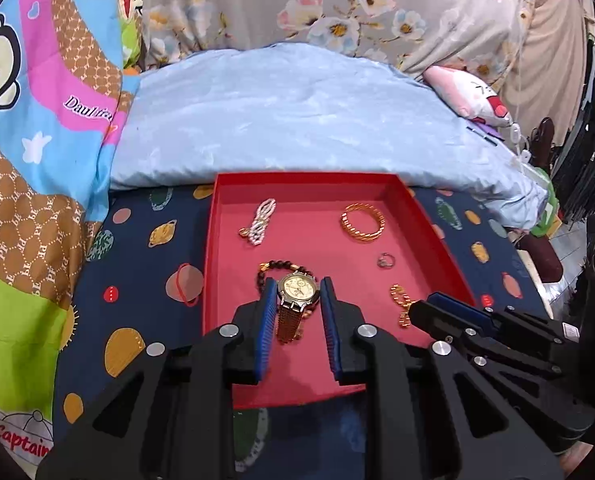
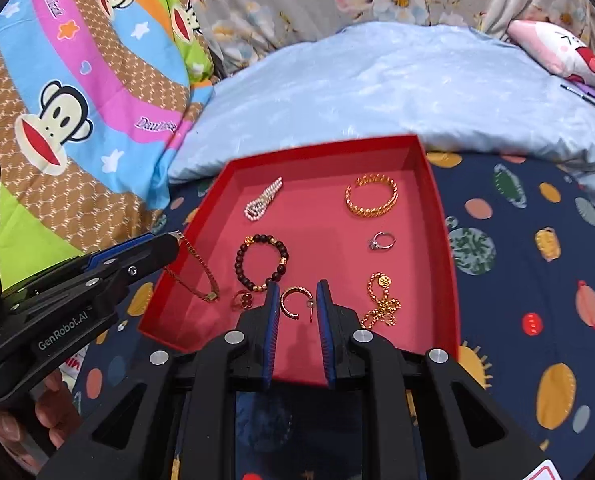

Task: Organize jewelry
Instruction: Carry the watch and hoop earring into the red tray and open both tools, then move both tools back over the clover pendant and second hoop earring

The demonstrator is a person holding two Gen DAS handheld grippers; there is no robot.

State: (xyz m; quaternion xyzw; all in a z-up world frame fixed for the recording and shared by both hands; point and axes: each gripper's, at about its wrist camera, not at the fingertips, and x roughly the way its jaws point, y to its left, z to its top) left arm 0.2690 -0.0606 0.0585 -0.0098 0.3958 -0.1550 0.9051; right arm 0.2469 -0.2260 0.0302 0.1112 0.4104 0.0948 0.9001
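A shallow red box (image 1: pixel 305 178) lies on a navy planet-print sheet. Inside it lie a pearl clip (image 1: pixel 259 220), a gold bangle (image 1: pixel 363 222), a silver ring (image 1: pixel 386 260), a dark bead bracelet (image 1: pixel 265 270) and a gold chain (image 1: pixel 399 294). My left gripper (image 1: pixel 299 292) is shut on a gold watch (image 1: pixel 297 290), above the box's near-left part. In the right wrist view the watch strap (image 2: pixel 201 276) dangles over the box's left wall. My right gripper (image 2: pixel 297 292) is shut on a gold hoop earring (image 2: pixel 295 302) over the box's near middle. A red-stone ring (image 2: pixel 241 300) lies just to its left.
A pale blue pillow (image 1: pixel 297 112) lies right behind the box. A bright cartoon-monkey blanket (image 1: pixel 37 140) is bunched at the left, a pink plush toy (image 1: pixel 477 96) sits far right. Floral fabric covers the back. A person's hand (image 2: pixel 45 412) grips the left tool.
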